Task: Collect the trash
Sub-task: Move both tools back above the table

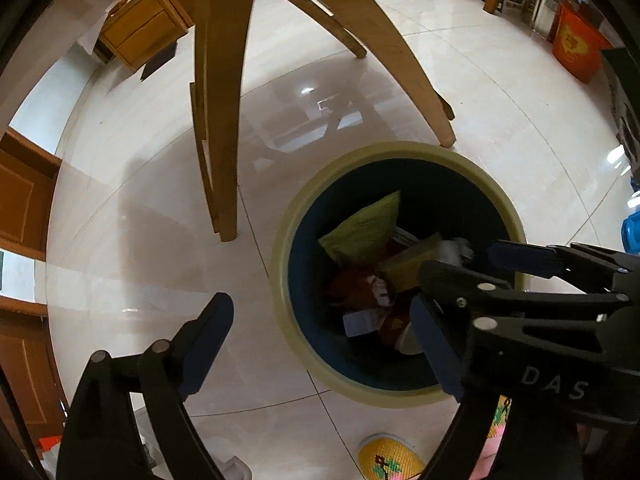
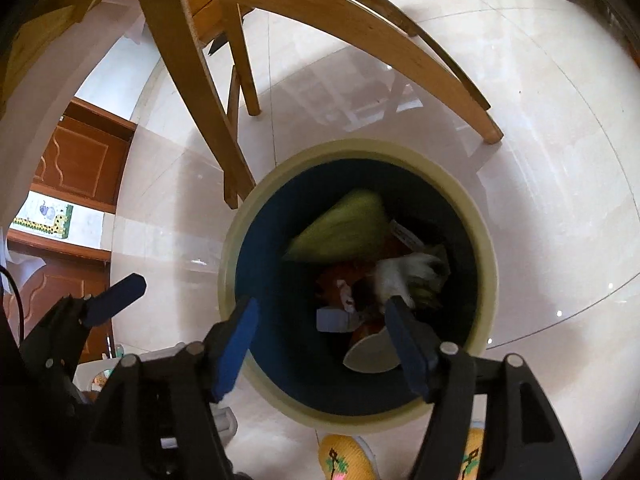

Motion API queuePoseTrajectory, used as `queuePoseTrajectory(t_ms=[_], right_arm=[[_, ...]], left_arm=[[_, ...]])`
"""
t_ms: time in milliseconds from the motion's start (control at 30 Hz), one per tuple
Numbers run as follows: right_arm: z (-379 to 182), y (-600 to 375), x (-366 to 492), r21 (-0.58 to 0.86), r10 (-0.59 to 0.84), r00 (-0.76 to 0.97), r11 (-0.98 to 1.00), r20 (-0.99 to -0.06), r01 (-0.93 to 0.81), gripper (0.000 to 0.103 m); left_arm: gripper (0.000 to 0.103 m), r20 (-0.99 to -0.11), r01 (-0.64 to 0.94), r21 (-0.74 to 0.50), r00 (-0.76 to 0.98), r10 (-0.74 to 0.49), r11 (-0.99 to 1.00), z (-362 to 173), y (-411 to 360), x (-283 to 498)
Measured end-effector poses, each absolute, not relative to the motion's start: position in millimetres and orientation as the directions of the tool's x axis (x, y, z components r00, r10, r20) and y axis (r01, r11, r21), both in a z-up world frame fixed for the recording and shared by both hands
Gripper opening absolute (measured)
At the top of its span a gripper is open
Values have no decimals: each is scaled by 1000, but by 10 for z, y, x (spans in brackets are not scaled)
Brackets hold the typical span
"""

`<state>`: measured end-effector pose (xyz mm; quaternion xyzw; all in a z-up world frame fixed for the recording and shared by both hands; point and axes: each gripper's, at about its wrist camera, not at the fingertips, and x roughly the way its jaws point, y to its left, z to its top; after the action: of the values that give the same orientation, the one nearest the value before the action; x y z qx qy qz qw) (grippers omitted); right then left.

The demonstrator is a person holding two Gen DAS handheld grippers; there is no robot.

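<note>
A round trash bin point(image 1: 288, 216) with a pale rim and dark blue inside stands on the tiled floor; it also shows in the right wrist view point(image 2: 486, 240). Inside lie a green packet point(image 1: 364, 226), a yellow box point(image 1: 404, 264), red wrappers and white paper. In the right wrist view a white crumpled piece point(image 2: 404, 274) lies blurred among them beside the green packet point(image 2: 344, 228). My left gripper point(image 1: 322, 338) is open and empty over the bin's near left rim. My right gripper point(image 2: 322, 334) is open and empty above the bin, and shows in the left wrist view point(image 1: 452, 264).
Wooden chair legs point(image 1: 218, 120) stand just behind and left of the bin, also in the right wrist view point(image 2: 200, 92). Yellow slippers point(image 1: 390, 458) are at the near edge. A wooden cabinet point(image 1: 136, 32) and a red bag point(image 1: 576, 46) stand farther off.
</note>
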<state>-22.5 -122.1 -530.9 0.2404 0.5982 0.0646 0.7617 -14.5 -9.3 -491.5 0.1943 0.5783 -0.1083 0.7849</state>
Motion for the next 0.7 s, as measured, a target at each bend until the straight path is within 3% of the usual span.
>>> queuePoseTrajectory(t_ms=[467,700], right_arm=[[-5097,-1258,-424,438,369,295,872,-881,220,67],[-4719,-1321,-555,443,361,315,863,-878,243,67]], left_arm=[[89,-945,323,193,316,87,926,-4682,78,-285],[89,-941,308,199,325,93,930,-4295,124,-374]])
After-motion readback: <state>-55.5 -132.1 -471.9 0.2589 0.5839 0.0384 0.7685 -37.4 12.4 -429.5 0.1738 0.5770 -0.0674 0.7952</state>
